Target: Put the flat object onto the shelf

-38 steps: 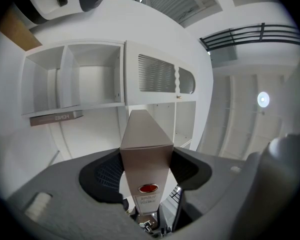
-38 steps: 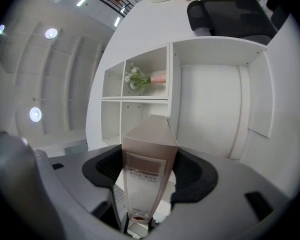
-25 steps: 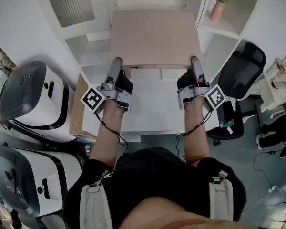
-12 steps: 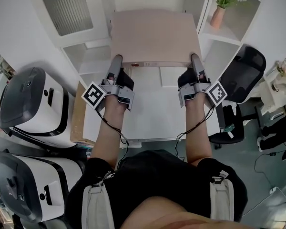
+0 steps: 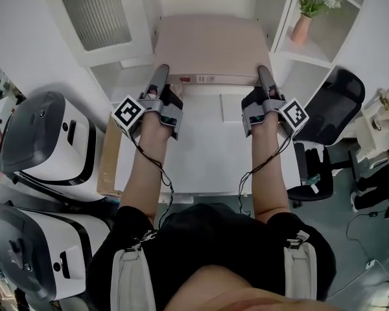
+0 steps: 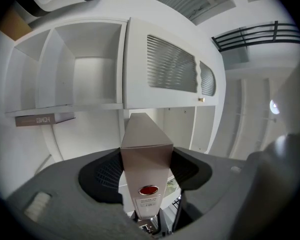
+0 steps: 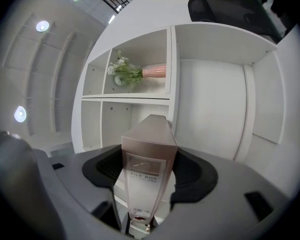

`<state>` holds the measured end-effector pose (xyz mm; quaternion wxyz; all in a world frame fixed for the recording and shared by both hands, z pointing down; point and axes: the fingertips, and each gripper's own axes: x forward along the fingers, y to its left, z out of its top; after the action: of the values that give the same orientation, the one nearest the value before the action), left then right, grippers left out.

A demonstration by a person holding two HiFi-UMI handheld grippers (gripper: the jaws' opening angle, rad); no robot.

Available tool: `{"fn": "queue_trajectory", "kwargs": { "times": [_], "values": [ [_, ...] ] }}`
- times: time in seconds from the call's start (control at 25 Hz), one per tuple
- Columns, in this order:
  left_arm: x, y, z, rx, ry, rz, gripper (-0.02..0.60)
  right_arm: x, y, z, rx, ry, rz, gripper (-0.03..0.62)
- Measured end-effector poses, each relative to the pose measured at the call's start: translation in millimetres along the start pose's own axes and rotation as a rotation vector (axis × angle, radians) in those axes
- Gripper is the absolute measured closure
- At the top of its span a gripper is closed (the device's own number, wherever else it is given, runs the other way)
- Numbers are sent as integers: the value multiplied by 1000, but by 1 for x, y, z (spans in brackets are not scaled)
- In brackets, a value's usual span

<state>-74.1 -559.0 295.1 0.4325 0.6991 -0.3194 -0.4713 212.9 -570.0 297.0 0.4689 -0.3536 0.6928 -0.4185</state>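
Note:
A flat pinkish-beige file box is held level in front of me, above the white table. My left gripper is shut on its near left corner and my right gripper is shut on its near right corner. In the left gripper view the box stands edge-on between the dark pads, with a red oval sticker on its end. The right gripper view shows the box clamped the same way, with a printed label facing me. The white shelf unit stands right behind the box.
A pink vase with a plant sits in a shelf compartment at the upper right. A louvred cabinet door is at the upper left. A black office chair stands to the right; two white-and-grey machines stand to the left.
Both grippers have carried the box farther from me, toward the shelf unit. The grip on both corners is unchanged.

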Motion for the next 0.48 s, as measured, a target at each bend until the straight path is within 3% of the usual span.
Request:
{"fn": "queue_trajectory", "kwargs": {
  "times": [0.48],
  "values": [
    [35,1,12,-23,-11,61,295,41,-2,15,24,-2,-50,303]
  ]
}}
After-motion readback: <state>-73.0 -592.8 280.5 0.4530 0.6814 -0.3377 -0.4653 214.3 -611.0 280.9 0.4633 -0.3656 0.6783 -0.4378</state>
